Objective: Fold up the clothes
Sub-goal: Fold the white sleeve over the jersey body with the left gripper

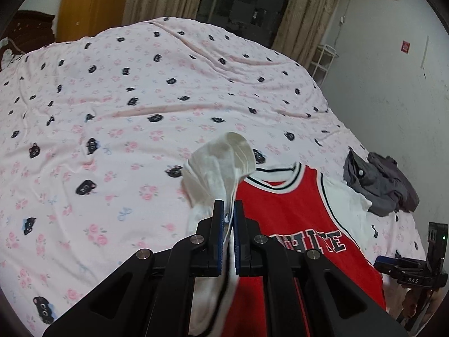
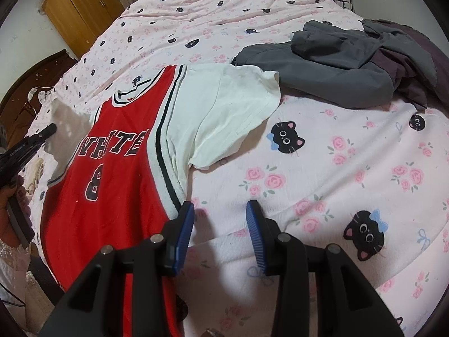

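Note:
A red jersey-style shirt (image 2: 112,185) with white sleeves, "WHITE" and "8" on its chest, lies flat on the bed. My left gripper (image 1: 228,210) is shut on its white left sleeve (image 1: 221,165) and holds it lifted above the bed. That gripper also shows at the left edge of the right wrist view (image 2: 49,130). The right sleeve (image 2: 227,106) lies spread flat. My right gripper (image 2: 220,210) is open and empty, just above the sheet beside the shirt's right side seam. It also shows at the right edge of the left wrist view (image 1: 393,264).
The bed has a pink sheet (image 2: 336,168) with black cats and roses. A heap of grey and dark clothes (image 2: 350,61) lies beyond the right sleeve, also seen in the left wrist view (image 1: 378,185). A wooden wardrobe (image 2: 81,11) and a dark headboard (image 2: 28,90) stand behind.

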Tool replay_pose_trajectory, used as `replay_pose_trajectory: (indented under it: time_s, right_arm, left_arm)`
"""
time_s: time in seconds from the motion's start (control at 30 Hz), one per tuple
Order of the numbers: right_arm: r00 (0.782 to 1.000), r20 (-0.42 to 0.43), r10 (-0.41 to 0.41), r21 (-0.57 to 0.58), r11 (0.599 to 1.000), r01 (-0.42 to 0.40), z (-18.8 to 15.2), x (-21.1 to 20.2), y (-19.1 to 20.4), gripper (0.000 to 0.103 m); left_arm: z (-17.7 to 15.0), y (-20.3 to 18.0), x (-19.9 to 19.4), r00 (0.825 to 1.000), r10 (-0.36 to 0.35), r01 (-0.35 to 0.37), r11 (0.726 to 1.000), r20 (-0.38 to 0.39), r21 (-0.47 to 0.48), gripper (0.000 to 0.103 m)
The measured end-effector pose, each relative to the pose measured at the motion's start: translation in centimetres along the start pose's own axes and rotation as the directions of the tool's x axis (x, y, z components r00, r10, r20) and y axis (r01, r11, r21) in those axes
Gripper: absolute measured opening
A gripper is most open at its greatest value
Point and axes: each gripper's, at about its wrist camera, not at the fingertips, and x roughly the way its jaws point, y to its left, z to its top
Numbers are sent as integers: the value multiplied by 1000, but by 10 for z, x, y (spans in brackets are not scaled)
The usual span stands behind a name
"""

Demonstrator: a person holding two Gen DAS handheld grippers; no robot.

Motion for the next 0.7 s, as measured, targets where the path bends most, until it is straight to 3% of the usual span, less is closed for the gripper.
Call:
replay_pose_trajectory:
  time_s: [0.23,0.43,0.53,0.7]
  right_arm:
    - [1000,6,17,-12,1000,-17,-2,0,-2,40]
    - [1000,11,25,-20,999,-25,-4,-1,-4,40]
    - [999,12,34,-16,999,-34,-5,-2,-6,40]
    - [999,11,38,-18,999,-38,-6,-1,-6,40]
  left_arm:
    - [-9,-35,26,995,22,-16,998,-98,57,5]
    - [-24,-47,50,980,53,-39,996,-191,76,5]
    - [-32,-50,57,973,45,-28,997,-225,79,6]
    - [-30,-44,49,978,-31,34,999,-208,8,6]
